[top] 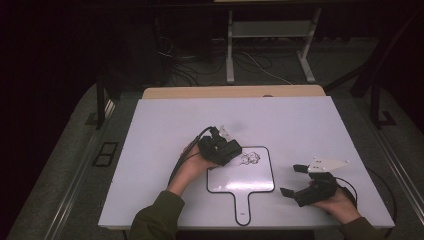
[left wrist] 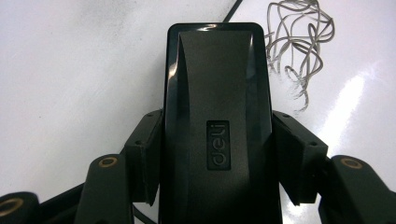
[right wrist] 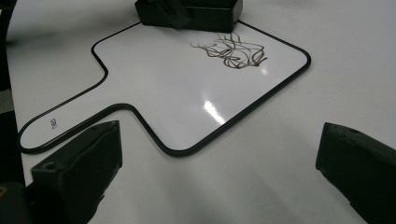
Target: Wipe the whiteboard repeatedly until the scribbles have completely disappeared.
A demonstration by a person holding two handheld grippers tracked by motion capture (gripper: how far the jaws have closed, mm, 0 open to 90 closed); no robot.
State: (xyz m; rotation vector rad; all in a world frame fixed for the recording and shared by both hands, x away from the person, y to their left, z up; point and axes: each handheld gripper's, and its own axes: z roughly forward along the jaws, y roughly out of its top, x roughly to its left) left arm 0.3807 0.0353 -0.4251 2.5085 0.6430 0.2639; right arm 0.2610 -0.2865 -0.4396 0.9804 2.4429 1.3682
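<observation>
A small handled whiteboard (top: 242,182) with a black rim lies on the white table; its handle points toward the person. A scribble (top: 248,159) marks its upper part, also seen as scribble (right wrist: 233,52) and scribble (left wrist: 299,42). My left gripper (left wrist: 217,149) is shut on a black whiteboard eraser (left wrist: 217,107) marked "deli", and the eraser (top: 222,148) rests at the board's upper left corner, just left of the scribble. My right gripper (top: 292,180) is open with nothing between its jaws, to the right of the board; the board (right wrist: 187,93) lies ahead of it.
The white tabletop (top: 165,130) extends around the board on all sides. Behind the table stand a wooden edge (top: 230,92), white desk legs (top: 230,50) and loose cables on the floor. Dark surroundings lie to the left and right.
</observation>
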